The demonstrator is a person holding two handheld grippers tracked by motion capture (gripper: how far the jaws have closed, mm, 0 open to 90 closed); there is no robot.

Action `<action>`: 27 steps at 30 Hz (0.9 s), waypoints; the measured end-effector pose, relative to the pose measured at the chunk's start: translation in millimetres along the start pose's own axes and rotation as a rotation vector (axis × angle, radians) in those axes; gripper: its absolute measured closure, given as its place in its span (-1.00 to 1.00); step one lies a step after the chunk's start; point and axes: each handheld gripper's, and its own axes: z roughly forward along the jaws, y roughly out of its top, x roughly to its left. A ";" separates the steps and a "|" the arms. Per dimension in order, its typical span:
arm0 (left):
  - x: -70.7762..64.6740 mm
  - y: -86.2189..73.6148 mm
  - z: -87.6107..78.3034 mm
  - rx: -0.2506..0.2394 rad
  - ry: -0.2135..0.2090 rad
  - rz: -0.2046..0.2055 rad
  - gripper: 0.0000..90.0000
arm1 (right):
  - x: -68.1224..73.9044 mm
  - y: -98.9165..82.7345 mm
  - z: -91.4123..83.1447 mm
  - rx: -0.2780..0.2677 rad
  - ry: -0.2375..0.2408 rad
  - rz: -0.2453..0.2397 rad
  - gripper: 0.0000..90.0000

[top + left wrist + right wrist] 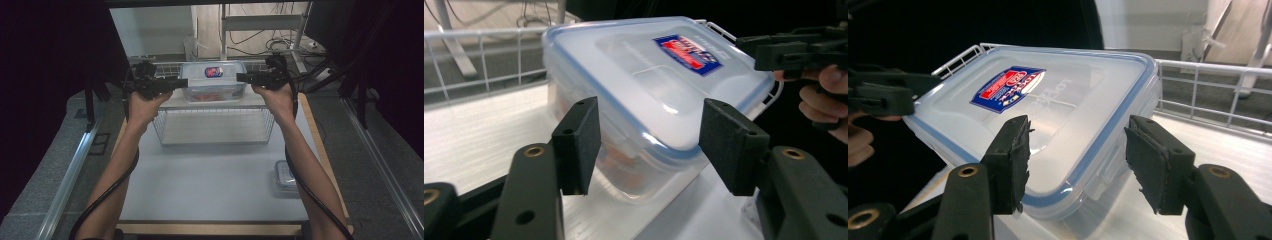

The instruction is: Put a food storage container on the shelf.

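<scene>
One lidded container (213,81) sits on the wire rack's (215,125) upper shelf at twelve o'clock, two grippers flanking its ends, left gripper (181,83) and right gripper (242,77) with jaws spread, bare tabletop (200,180) below, one smaller container (285,177) at four o'clock.

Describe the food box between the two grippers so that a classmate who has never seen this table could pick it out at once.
On the white table stands a white wire shelf. On its top sits the clear lidded box with a blue seal and red-and-blue sticker. The other small container lies low by the table's right edge.
</scene>
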 end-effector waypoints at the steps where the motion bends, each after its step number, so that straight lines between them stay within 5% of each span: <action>1: -4.1 -1.4 -2.3 -0.007 0.003 0.025 -0.04 | 0.7 -0.3 -1.1 0.000 -0.003 -0.009 -0.03; 8: -20.2 -21.5 -11.6 0.007 0.069 0.143 0.32 | 4.5 -8.9 -14.8 -0.024 0.032 -0.039 0.00; 11: -19.6 -31.8 -9.2 0.025 0.059 0.144 0.51 | 8.0 -18.4 -20.7 -0.032 0.012 -0.083 0.09; 13: -18.5 -40.1 -2.7 0.038 0.046 0.142 0.72 | 9.7 -30.4 -25.4 -0.038 -0.012 -0.102 0.37; 19: -17.5 -43.6 7.3 0.045 0.039 0.142 0.91 | 12.2 -46.8 -18.1 0.002 0.021 -0.125 0.80; 27: -15.4 -41.0 10.1 0.043 0.053 0.122 0.91 | 13.1 -47.7 -11.5 0.009 0.016 -0.128 0.82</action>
